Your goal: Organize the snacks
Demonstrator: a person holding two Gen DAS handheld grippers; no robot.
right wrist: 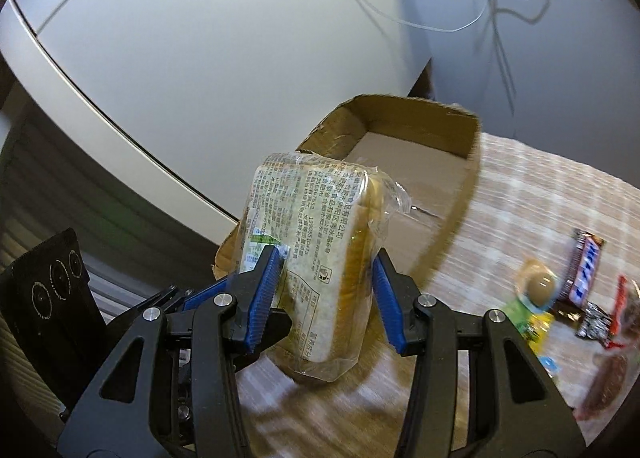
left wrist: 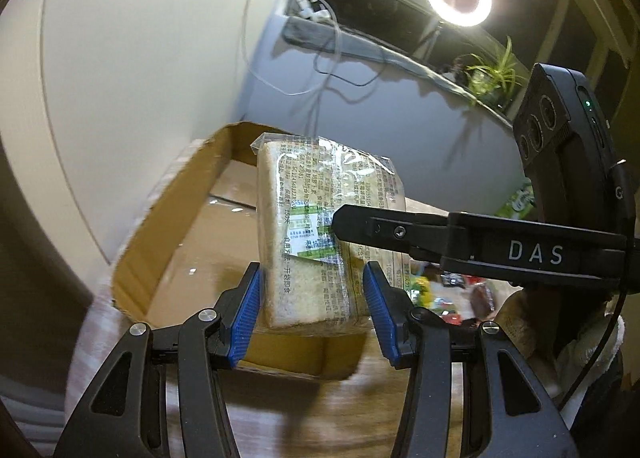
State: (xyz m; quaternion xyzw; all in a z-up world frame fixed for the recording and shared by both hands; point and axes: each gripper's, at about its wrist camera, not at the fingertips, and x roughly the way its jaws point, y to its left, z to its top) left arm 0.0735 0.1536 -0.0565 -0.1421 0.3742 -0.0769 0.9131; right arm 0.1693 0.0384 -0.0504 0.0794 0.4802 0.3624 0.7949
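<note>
Checked tablecloth (right wrist: 520, 194), cardboard box (right wrist: 420, 126), both tongs (left wrist: 312, 314) (right wrist: 326, 300) clamping wrapped bread (left wrist: 308, 234) between them.

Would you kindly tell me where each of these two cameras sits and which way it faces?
Left wrist: on the left gripper, looking along its jaws at the wrapped bread pack over the cardboard box; the right gripper enters from the right.
Right wrist: on the right gripper, facing the bread pack, box and loose snacks; the left gripper shows at lower left.
Shared: bread pack, box, both grippers.
</note>
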